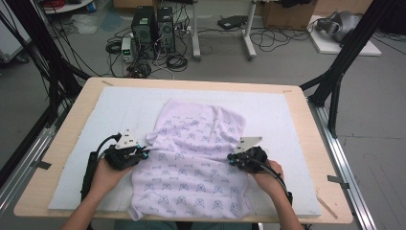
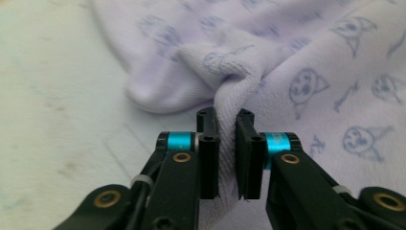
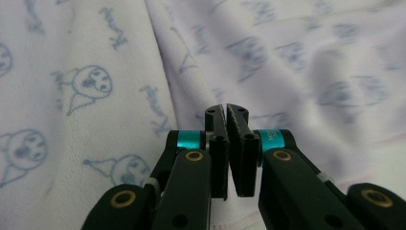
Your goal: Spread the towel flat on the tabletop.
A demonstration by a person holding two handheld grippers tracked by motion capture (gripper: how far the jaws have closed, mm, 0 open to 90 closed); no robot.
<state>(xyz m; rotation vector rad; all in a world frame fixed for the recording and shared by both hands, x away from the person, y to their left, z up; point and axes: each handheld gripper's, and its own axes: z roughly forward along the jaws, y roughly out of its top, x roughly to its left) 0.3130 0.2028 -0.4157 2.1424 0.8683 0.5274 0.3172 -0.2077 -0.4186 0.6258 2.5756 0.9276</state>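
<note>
— What's closest in the left gripper view?

— The left gripper [image 2: 227,120], its black jaws pinched on a bunched ridge of the pale lilac cloth [image 2: 306,62], which rises between the pads.

— And the other one?

— The right gripper [image 3: 225,112] has its jaws closed tight together, the printed fabric lying just beyond the tips; whether a fold is caught between them I cannot tell.

— Further out?

— From above, the cloth lies between both grippers, spreading away from them over a white mat [image 1: 282,110] on the wooden table [image 1: 316,143].
</note>
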